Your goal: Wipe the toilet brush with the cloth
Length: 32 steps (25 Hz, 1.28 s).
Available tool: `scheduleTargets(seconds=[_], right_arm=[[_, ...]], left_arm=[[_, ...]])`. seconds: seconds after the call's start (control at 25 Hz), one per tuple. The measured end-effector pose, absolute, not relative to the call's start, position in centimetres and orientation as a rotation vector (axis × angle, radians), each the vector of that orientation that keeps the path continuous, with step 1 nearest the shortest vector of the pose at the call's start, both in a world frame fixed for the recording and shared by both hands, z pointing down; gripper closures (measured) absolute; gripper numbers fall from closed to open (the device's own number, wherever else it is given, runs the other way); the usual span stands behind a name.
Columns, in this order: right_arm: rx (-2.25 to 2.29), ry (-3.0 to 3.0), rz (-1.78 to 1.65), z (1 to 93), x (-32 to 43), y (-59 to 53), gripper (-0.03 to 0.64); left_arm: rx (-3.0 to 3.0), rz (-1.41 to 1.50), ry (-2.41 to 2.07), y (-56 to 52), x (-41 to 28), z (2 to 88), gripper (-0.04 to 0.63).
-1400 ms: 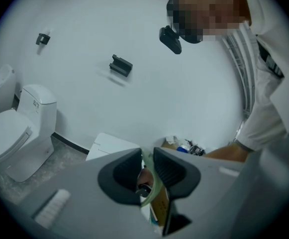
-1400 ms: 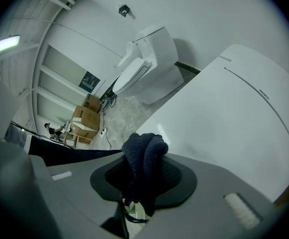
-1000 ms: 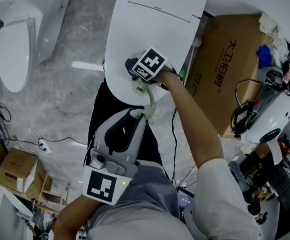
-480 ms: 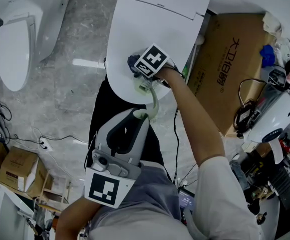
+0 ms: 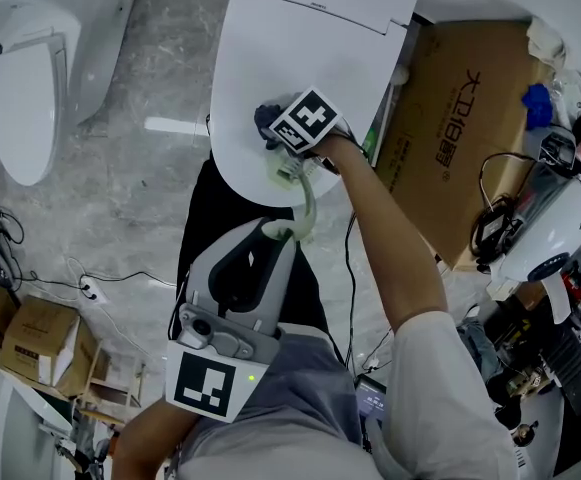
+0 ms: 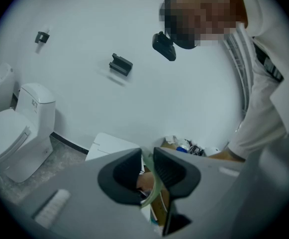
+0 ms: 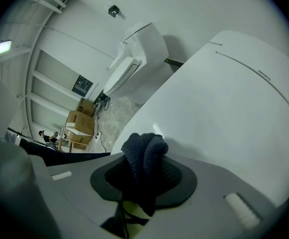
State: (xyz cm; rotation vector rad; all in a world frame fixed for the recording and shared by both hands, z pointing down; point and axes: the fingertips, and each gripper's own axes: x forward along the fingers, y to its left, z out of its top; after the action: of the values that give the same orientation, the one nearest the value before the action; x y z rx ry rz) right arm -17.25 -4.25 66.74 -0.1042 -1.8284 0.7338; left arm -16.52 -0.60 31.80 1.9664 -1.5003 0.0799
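The toilet brush (image 5: 306, 198) is pale green with a curved handle. It runs from my left gripper (image 5: 278, 230) up to my right gripper (image 5: 275, 133), over the front of a closed white toilet lid (image 5: 300, 48). In the left gripper view, my left gripper (image 6: 147, 158) is shut on the thin green handle (image 6: 153, 193). In the right gripper view, my right gripper (image 7: 144, 171) is shut on a bunched dark blue cloth (image 7: 145, 156), with a bit of the green brush (image 7: 132, 209) just under it. The cloth (image 5: 266, 118) pokes out beside the marker cube.
A second white toilet (image 5: 30, 68) stands at the left on the grey marble floor (image 5: 160, 168). A large cardboard box (image 5: 460, 118) lies right of the lid, with cluttered gear (image 5: 540, 228) beyond. Small boxes (image 5: 30, 338) and cables sit lower left.
Both grippers have kept their grips. The right gripper with the cloth has shifted only slightly along the brush above the lid.
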Motion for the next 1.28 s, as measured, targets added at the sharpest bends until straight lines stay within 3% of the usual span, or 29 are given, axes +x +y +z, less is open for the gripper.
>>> scheduleTargets(seconds=[1.28], right_arm=[[0.281, -1.970, 0.908, 67.8, -12.5, -7.8, 0.511]], left_arm=[[1.974, 0.058, -1.551, -1.6, -16.7, 31.5, 0.595]])
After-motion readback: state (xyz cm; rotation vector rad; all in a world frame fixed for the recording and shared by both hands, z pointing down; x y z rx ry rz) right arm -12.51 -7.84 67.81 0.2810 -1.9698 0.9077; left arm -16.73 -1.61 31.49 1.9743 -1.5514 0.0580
